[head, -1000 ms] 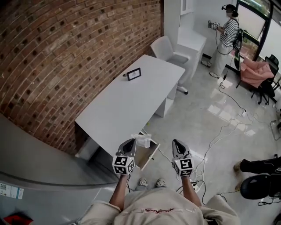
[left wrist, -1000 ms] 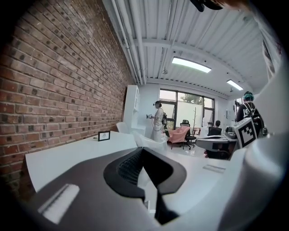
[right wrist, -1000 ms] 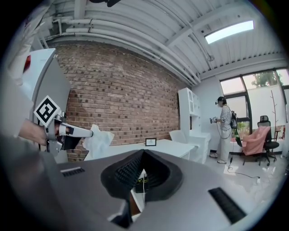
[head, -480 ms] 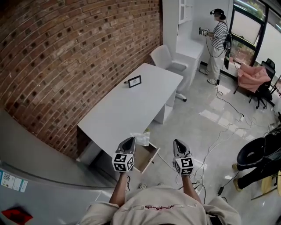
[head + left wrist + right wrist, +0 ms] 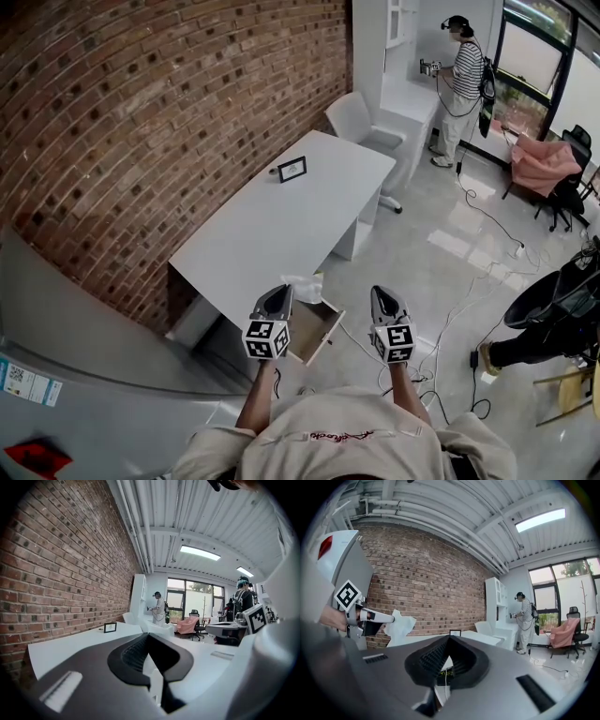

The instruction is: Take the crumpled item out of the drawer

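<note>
A crumpled white item (image 5: 305, 287) hangs from the tip of my left gripper (image 5: 278, 293), which is shut on it just above the open wooden drawer (image 5: 317, 330) under the white desk (image 5: 272, 230). The right gripper view shows this from the side: the left gripper (image 5: 390, 617) pinches the crumpled item (image 5: 403, 624) in the air. In its own view the left gripper (image 5: 149, 635) has its jaws together, and the item is mostly hidden behind them. My right gripper (image 5: 382, 293) is held beside it, over the floor. Its jaws meet at the tips (image 5: 449, 637) with nothing between them.
A small picture frame (image 5: 292, 169) stands on the desk, and a white chair (image 5: 354, 114) is at its far end. Cables (image 5: 455, 305) trail over the glossy floor. A person (image 5: 457, 75) stands at the far counter. A grey cabinet (image 5: 84, 375) is at the lower left.
The left gripper keeps its hold on the crumpled item and has lifted it slightly clear of the drawer. My view has drifted a little. The right gripper has barely moved.
</note>
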Demonstrator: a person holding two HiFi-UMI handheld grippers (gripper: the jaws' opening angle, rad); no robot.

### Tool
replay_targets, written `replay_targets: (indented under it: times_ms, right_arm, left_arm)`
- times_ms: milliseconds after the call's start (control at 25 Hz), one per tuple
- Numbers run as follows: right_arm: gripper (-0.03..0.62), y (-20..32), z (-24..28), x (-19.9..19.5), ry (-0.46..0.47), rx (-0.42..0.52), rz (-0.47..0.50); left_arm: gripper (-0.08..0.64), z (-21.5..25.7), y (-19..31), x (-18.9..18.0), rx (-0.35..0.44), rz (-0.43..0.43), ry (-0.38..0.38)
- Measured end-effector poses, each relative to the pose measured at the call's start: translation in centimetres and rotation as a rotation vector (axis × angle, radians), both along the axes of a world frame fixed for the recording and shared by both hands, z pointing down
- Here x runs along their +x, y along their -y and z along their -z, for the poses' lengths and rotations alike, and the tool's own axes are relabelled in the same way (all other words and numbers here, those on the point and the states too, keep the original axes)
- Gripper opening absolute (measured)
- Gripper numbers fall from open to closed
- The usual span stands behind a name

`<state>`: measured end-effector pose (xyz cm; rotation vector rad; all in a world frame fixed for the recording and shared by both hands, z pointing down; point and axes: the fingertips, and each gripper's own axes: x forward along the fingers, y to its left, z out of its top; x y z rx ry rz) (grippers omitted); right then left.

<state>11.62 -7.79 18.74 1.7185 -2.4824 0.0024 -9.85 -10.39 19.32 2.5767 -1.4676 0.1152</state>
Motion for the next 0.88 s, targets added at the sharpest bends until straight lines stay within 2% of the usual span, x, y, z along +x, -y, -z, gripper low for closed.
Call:
replay_targets:
  times_ms: [880]
  right_arm:
    - [0.011,0.96,-0.77,-0.74,-0.006,-0.015,-0.006]
  left_arm:
    - [0.011,-0.78,0.95,0.04,-0.01,-0.026,0.009]
